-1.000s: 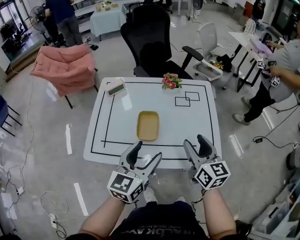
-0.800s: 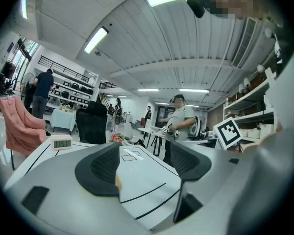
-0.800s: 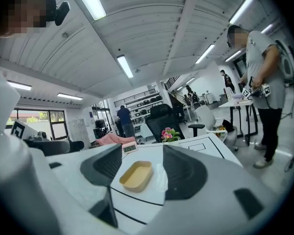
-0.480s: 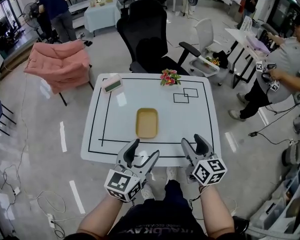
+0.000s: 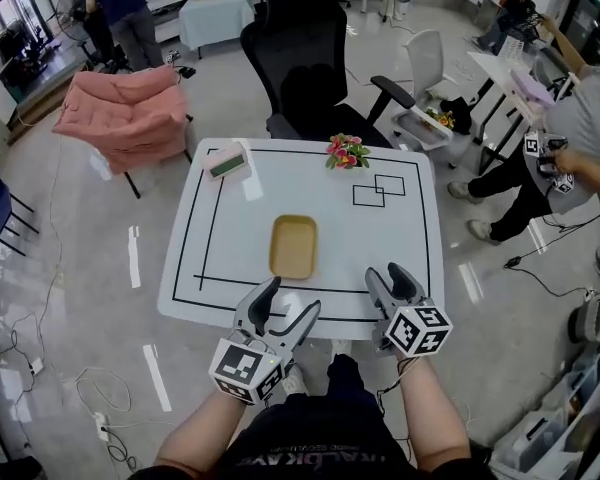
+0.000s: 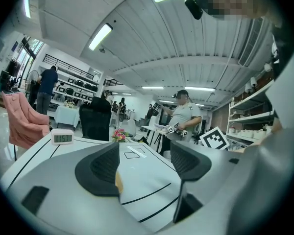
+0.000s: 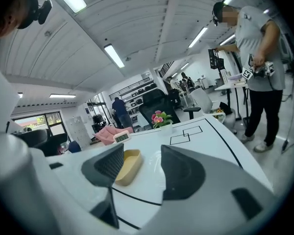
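Left gripper (image 5: 288, 303): jaws wide, empty, lower centre.
Right gripper (image 5: 388, 274): jaws wide, empty, right of it.
Tray (image 5: 294, 247): frame centre; bare table (image 5: 400, 238) between it and both grippers.
Clock (image 5: 228, 160), flowers (image 5: 346, 152): upper middle, beyond tray.

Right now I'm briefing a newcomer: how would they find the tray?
Find the white table by the black office chair. Near its middle lies a shallow tan tray. Unlike the clock and flowers at the far edge, it is flat, empty and alone.

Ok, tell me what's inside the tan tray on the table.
Nothing shows inside the tan tray: the head view looks down on its bare floor. In the right gripper view a jaw covers its near end.
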The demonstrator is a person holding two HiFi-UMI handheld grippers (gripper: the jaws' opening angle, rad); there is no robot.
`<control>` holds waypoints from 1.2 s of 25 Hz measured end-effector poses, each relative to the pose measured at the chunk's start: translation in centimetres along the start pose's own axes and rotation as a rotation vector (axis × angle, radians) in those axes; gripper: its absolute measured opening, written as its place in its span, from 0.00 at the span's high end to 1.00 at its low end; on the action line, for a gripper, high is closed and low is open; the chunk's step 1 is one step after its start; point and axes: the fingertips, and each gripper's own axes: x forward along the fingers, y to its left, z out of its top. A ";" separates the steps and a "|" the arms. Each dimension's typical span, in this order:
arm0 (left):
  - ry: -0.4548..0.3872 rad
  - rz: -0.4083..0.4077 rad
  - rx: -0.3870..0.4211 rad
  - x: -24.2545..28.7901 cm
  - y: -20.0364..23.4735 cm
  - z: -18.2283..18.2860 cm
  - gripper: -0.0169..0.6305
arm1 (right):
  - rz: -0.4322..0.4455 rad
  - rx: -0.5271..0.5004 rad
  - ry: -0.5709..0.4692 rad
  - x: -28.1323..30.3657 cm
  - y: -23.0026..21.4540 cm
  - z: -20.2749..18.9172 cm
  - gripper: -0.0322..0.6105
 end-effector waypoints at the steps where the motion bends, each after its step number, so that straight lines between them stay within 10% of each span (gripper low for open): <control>1: 0.005 0.001 0.002 0.5 0.0 -0.1 0.48 | 0.001 0.007 0.010 0.5 -0.6 -0.2 0.58; 30: 0.068 0.108 -0.058 7.0 2.9 -1.9 0.48 | -0.070 0.124 0.373 10.3 -10.2 -7.7 0.72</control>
